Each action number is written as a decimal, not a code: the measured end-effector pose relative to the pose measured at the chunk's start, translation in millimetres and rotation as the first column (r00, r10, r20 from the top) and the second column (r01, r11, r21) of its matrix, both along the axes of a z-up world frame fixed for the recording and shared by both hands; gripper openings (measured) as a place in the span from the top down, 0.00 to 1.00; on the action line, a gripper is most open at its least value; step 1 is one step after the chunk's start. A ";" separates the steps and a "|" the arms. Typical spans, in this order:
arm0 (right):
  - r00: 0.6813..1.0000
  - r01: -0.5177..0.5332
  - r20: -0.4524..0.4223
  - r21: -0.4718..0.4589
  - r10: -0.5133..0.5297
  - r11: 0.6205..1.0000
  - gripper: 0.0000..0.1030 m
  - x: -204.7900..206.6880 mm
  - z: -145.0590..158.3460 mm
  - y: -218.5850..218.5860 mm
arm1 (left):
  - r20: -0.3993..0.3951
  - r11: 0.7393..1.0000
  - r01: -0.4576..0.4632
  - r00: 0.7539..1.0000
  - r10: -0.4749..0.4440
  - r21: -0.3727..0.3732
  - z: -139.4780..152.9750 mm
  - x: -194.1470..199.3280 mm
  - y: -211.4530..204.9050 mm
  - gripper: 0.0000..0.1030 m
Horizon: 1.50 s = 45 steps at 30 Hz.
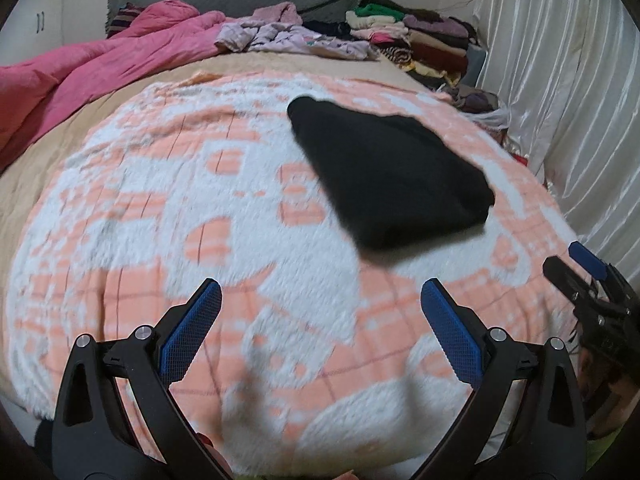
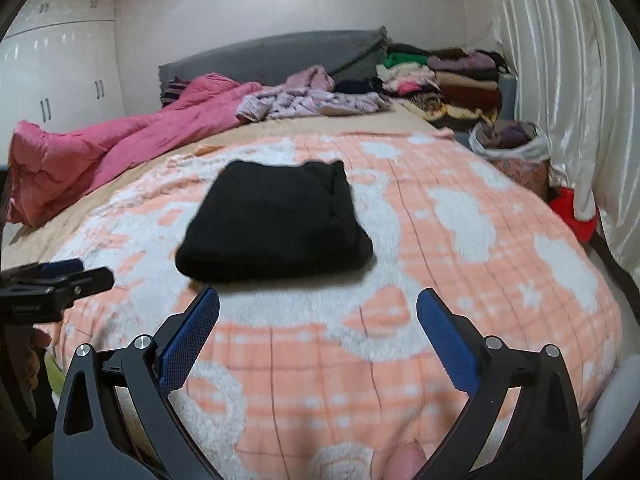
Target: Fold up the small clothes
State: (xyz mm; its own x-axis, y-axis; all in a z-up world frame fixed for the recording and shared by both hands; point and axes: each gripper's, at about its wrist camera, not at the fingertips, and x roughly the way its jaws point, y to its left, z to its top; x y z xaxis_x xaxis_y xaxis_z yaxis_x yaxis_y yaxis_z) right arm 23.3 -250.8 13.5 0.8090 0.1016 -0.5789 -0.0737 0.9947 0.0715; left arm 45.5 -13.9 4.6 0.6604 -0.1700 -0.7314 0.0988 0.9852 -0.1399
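black folded garment (image 2: 276,224) lying flat on peach-and-white blanket (image 2: 460,280), left gripper (image 1: 320,308) and right gripper (image 2: 318,312) both released, jaws spread and empty, on the near side of it

Bed (image 2: 520,280), wide, fills most of both views. On top, a fluffy blanket (image 2: 400,240), peach with white shapes and thin dark grid lines; under it a tan sheet (image 2: 280,128) showing at 10 to 12 o'clock. Folded black garment (image 2: 272,224) lies flat on the blanket, centre, slightly toward 11 o'clock in the right wrist view. Pink quilt (image 2: 100,152) bunched on the sheet at 9 to 10 o'clock. Loose lilac clothes (image 2: 312,102) at 12 o'clock. Stack of folded clothes (image 2: 440,84) at 1 o'clock, by the grey headboard (image 2: 260,56).
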 end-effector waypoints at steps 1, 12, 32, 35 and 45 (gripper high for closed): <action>1.000 0.001 -0.008 0.000 -0.001 1.000 0.04 -2.4 -3.2 0.7 | -0.003 1.000 -0.002 1.000 0.002 0.001 -3.0 -2.5 0.8 0.09; 0.999 0.000 -0.045 0.007 0.000 1.000 0.04 -11.0 -25.1 13.0 | -0.038 1.000 0.001 0.999 -0.001 -0.005 -21.5 -11.8 -2.6 0.09; 0.999 -0.019 -0.036 0.005 0.019 1.000 0.04 -9.7 -19.6 17.6 | -0.029 1.000 -0.014 0.999 0.014 0.011 -15.2 -14.3 -0.5 0.09; 0.999 -0.019 -0.038 0.005 0.019 1.000 0.04 -9.7 -19.2 18.2 | -0.030 1.000 -0.018 0.999 0.018 0.012 -14.4 -13.0 1.6 0.09; 0.999 -0.024 -0.034 0.004 0.024 1.000 0.04 -10.5 -18.3 20.4 | -0.028 1.000 -0.020 0.999 0.020 0.012 -13.5 -12.8 3.0 0.09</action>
